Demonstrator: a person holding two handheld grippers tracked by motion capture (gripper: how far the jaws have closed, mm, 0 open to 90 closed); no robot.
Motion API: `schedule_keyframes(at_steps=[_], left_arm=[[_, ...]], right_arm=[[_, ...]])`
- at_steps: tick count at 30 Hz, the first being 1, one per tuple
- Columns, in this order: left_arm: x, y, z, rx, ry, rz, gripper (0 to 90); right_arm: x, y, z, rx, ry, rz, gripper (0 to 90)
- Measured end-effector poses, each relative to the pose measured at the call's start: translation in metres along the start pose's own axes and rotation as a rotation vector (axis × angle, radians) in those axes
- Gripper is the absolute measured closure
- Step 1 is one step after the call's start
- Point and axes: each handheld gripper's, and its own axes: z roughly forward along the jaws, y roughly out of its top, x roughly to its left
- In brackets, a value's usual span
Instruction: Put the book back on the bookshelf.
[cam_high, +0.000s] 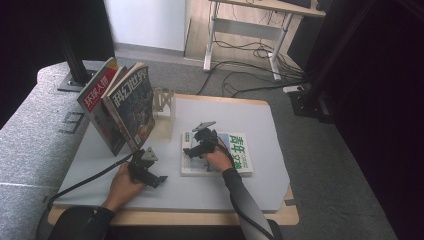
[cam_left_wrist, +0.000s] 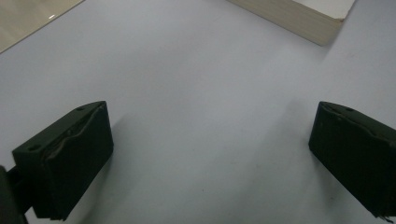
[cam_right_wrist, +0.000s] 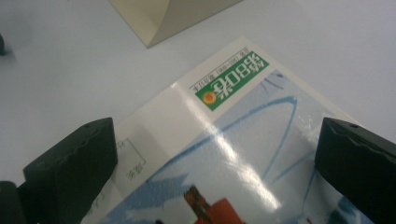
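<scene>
Forearms enter at bottom of high view. Left gripper (cam_high: 161, 180) low over white mat (cam_high: 240, 190), jaws spread, empty. Right gripper (cam_high: 187, 152) over flat magazine (cam_high: 240, 159) at mat centre; green characters on cover, too small to read. Two magazines (cam_high: 125, 107) upright in wooden rack (cam_high: 164, 107), one red-banded.

Left gripper view: jaws wide apart over bare mat; book edge (cam_left_wrist: 299, 16) at top.

Right gripper view: jaws spread above magazine cover (cam_right_wrist: 243, 158), nothing pinched; green label (cam_right_wrist: 232, 80) reads "880", upside down.

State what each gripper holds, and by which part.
Nothing is held. The left gripper is open over bare table; the right gripper is open above the magazine.
</scene>
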Motion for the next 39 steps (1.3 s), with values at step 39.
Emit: schedule_keyframes(at_steps=[39], left_arm=[[0.0, 0.0, 0.0, -0.001, 0.001, 0.0, 0.0]], right_arm=[[-0.01, 0.028, 0.033, 0.011, 0.01, 0.009, 0.0]])
